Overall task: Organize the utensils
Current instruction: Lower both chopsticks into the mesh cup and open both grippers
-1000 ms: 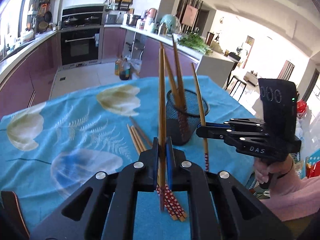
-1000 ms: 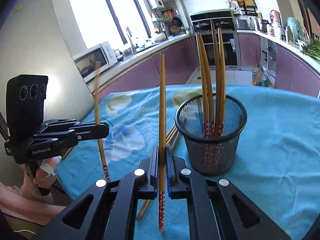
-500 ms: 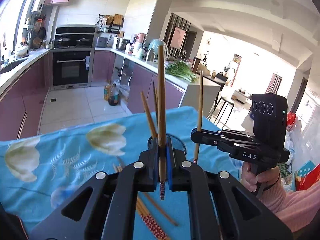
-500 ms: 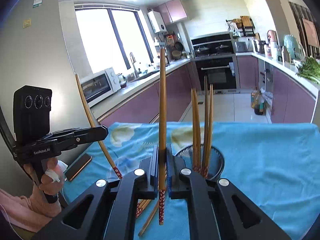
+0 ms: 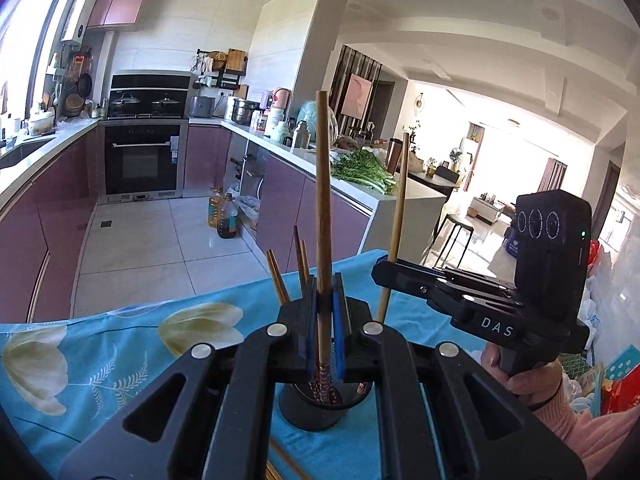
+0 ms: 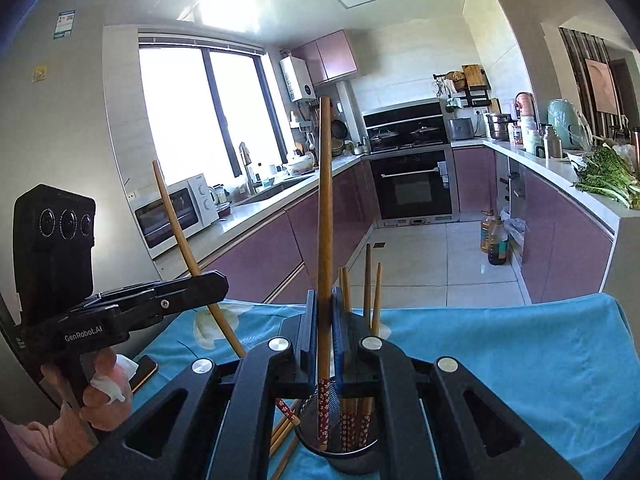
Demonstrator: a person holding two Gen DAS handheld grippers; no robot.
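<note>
Hand-held gripper on my left (image 5: 325, 320) was clamped tight on one chopstick (image 5: 322, 216), held near upright, its patterned tip hanging just over the mouth of the black mesh cup (image 5: 316, 408) on the blue-clothed bench (image 5: 120, 344). From that left wrist view I saw a few chopsticks already standing in the cup (image 5: 301, 258), and one or two loose ones (image 5: 286, 462) lying on the cloth below. My right hand-held gripper (image 5: 386, 274) sat beside it, level, gripping its own chopstick (image 5: 398, 216).

From the right wrist view, that right hand-held gripper (image 6: 325, 330) pinched its chopstick (image 6: 325, 240) upright with the patterned end inside the cup's rim (image 6: 352, 446). Several were sorted there (image 6: 367, 280); a few loose chopsticks (image 6: 285, 426) waited beside the cup. My left hand-held gripper (image 6: 216, 280) held its stick (image 6: 188, 252) tilted. I judged the job partly done, both sticks unreleased.
</note>
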